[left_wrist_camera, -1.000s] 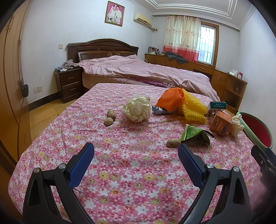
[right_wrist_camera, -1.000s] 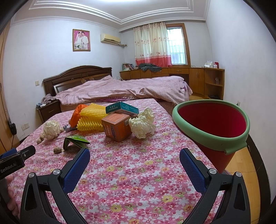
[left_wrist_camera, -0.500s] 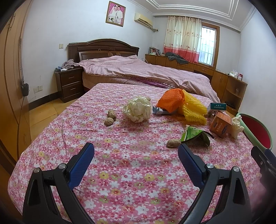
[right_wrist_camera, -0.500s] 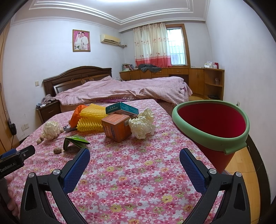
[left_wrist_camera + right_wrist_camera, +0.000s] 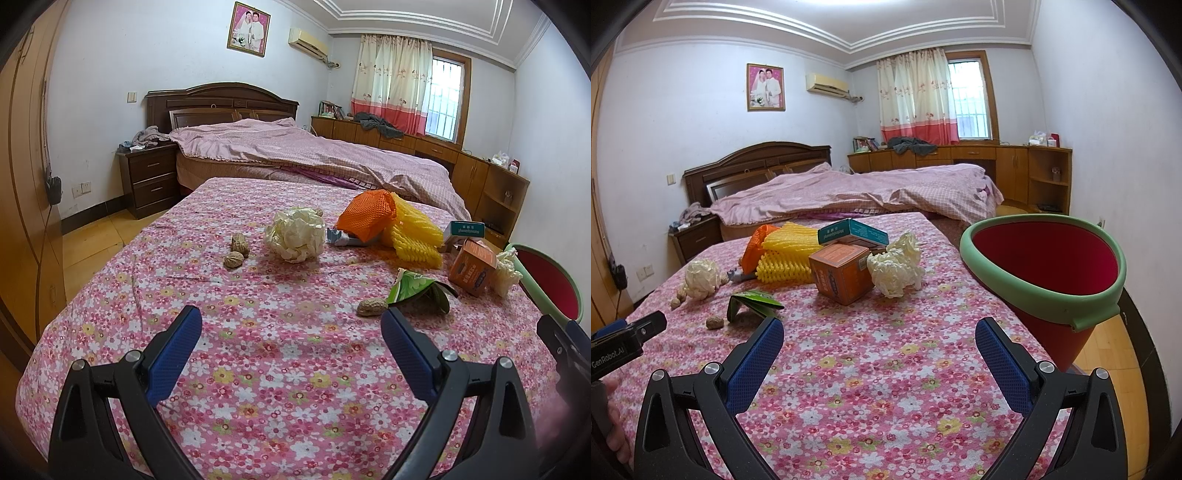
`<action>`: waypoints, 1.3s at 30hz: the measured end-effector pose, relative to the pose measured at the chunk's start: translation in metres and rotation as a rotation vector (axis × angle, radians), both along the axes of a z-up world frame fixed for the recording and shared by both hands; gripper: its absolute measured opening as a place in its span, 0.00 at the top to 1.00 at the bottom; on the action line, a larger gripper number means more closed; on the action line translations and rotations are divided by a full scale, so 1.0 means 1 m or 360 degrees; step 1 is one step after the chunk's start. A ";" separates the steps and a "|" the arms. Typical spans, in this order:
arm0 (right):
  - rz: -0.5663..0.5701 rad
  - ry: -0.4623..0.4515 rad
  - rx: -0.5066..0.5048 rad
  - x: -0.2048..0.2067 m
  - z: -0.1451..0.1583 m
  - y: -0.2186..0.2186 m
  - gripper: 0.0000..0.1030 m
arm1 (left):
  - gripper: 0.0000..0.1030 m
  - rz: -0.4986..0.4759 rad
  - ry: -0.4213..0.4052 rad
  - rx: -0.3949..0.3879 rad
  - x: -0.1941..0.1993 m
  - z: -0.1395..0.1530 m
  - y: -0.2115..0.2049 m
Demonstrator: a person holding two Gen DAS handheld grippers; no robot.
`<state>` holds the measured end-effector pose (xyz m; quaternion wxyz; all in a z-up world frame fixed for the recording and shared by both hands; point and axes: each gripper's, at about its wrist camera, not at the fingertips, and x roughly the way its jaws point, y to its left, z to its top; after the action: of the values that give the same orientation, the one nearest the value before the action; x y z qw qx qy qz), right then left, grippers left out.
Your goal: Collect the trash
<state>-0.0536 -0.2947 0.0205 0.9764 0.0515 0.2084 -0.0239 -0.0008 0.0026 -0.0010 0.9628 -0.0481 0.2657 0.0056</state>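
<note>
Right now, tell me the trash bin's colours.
Trash bin: red with a green rim, clearest in the right wrist view.

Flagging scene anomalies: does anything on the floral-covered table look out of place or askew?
Yes: the red bin leans tilted at the table edge, mouth toward the litter. The teal box lies askew atop the orange box.

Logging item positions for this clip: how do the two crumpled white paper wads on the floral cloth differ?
The left paper wad is a rounder, tighter ball lying beside peanuts; the right paper wad is looser, more ragged, and sits against the orange box, nearer the red bin. Both are cream-white crumpled paper, ungrasped.
</note>
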 end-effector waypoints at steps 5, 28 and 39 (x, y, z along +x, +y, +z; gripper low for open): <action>0.0004 0.0002 0.0002 0.000 0.000 -0.001 0.00 | 0.06 0.0001 0.0002 -0.0002 0.000 0.000 0.001; 0.0005 0.0153 0.0106 0.006 0.005 -0.011 0.00 | 0.06 0.0013 0.0194 0.0031 0.017 0.011 0.006; 0.0038 0.0278 0.0251 0.038 0.032 -0.030 0.00 | 0.06 -0.0186 0.0258 0.0086 0.062 0.039 -0.004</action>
<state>-0.0154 -0.3250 0.0523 0.9476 0.1233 0.2946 -0.0004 0.0611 -0.0012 0.0381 0.9378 -0.0058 0.3450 -0.0396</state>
